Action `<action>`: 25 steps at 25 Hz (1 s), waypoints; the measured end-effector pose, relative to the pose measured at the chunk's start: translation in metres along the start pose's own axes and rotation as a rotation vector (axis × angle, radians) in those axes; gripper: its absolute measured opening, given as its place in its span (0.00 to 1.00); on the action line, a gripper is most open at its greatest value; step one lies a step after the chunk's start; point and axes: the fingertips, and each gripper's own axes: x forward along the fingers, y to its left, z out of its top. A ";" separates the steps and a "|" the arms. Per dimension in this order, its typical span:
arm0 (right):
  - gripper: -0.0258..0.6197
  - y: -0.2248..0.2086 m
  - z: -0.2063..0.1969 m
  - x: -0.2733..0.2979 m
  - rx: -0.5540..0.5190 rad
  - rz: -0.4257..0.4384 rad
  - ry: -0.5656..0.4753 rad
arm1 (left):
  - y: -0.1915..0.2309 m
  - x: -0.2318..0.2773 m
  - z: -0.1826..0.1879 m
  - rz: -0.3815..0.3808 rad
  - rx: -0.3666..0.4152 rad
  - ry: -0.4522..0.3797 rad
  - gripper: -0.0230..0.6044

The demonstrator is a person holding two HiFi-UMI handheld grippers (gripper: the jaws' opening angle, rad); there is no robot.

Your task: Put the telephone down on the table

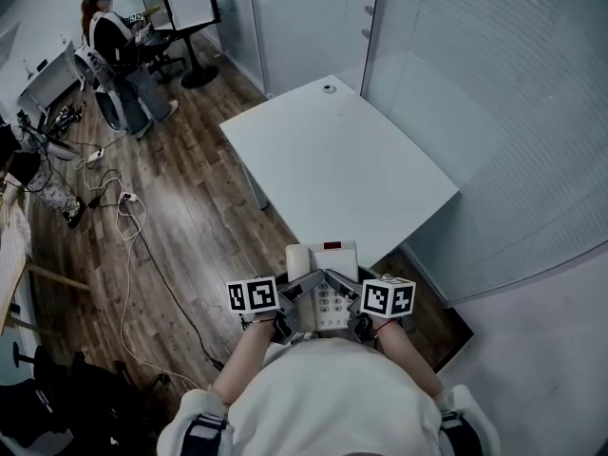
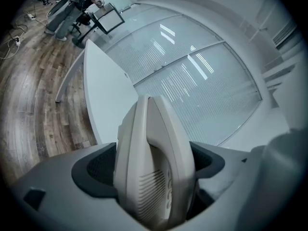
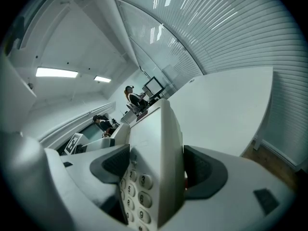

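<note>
The telephone (image 1: 323, 256) is clamped from both sides by the left tool (image 2: 155, 161) and the right tool (image 3: 156, 170), near the worktop (image 1: 361, 160).

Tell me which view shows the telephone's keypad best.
The right gripper view: the keypad fills the foreground, with its digits readable. The head view shows it small and far off. The left gripper view shows mainly the side of the telephone.

Head view: the near end of the beige push-button telephone (image 1: 323, 259) is hidden behind the left gripper (image 1: 300, 297), the right gripper (image 1: 349, 297) and the person's white-clad torso (image 1: 332, 397). Both gripper views cut off its lower end at the bottom edge. The small round object (image 1: 329, 88) at the far end of the white table (image 1: 380, 179) is too small to identify.
</note>
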 end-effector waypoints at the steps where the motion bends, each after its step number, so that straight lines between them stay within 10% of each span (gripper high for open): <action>1: 0.58 0.000 0.003 0.005 0.002 -0.003 -0.002 | 0.002 0.001 0.005 -0.002 0.001 0.004 0.74; 25: 0.58 -0.029 0.075 0.090 0.091 -0.107 -0.101 | 0.053 0.047 0.112 -0.064 0.042 0.142 0.74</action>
